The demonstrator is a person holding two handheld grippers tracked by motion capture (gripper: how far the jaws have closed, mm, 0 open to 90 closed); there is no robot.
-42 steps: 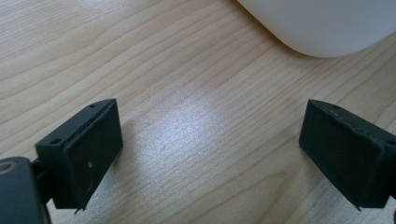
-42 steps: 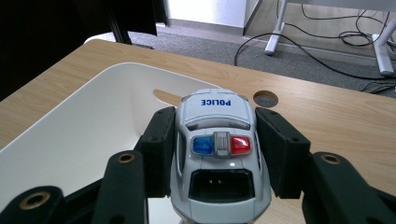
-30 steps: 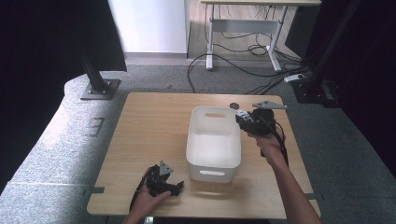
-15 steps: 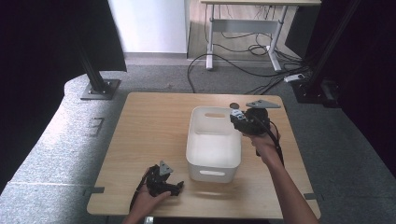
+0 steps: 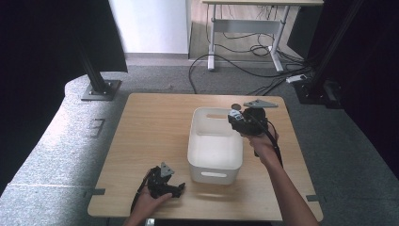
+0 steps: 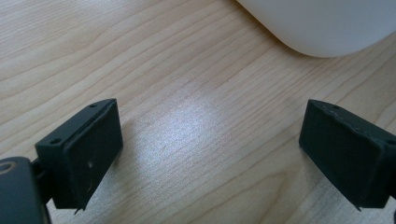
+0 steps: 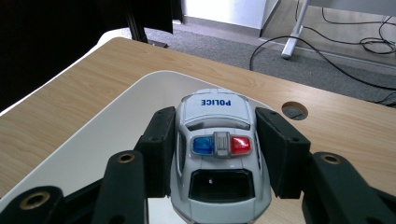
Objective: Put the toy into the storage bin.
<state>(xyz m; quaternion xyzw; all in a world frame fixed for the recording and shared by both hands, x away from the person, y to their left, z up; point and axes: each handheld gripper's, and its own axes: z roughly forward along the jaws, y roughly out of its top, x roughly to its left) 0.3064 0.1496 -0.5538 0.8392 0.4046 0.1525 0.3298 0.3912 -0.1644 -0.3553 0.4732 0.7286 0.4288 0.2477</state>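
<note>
While I hold both grippers over it, these are my readings:
Table (image 5: 155, 127): light wood grain, rounded corners, a round cable hole (image 7: 295, 110) near its far edge.
Room: grey carpet, black stands, a white panel, loose cables under a far desk (image 5: 263, 4).
Bin (image 5: 215, 149): white plastic, rounded, handle slots, standing right of the table's middle.
Toy police car (image 7: 218, 149): white body, "POLICE" in blue on the hood, a blue and a red roof light, dark rear window.
Right gripper (image 5: 241, 120): my jaws clamp the car's sides, above the bin's far right corner.
Left gripper (image 6: 210, 154): jaws spread wide with nothing between them, low over the table's near edge, left of the bin.
</note>
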